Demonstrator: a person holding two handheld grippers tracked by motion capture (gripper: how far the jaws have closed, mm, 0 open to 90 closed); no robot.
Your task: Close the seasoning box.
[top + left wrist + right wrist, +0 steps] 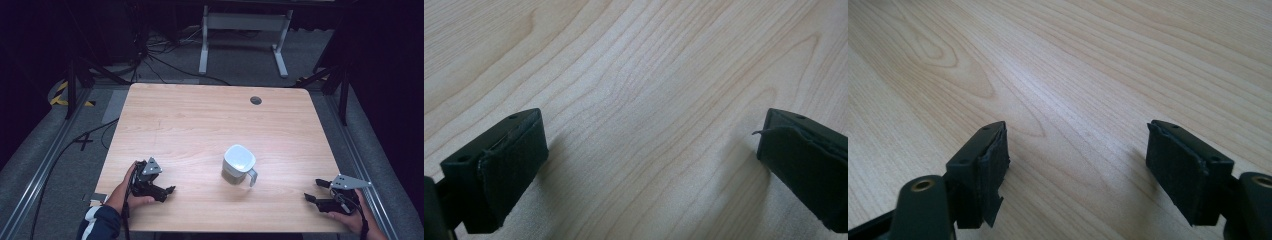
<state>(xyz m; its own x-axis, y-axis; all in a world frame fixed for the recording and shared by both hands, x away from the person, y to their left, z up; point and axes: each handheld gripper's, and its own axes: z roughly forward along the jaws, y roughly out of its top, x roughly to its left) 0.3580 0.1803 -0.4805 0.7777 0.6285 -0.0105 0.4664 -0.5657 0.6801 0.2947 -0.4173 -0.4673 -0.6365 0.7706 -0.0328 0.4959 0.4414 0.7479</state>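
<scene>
- Wooden counter (200,125), light grain; small dark round hole (256,100) near its far edge.
- White lidded jug (238,165) with a grey handle, upright, right of centre, nearer the front edge.
- Left gripper (169,190) low at front left, fingers (506,170) apart, nothing between them.
- Right gripper (314,190) at front right corner, fingers (983,170) apart over bare wood.
- Jug stands between the two grippers, apart from both.

one mug (238,165), two tongs (169,191) (312,190)
</scene>
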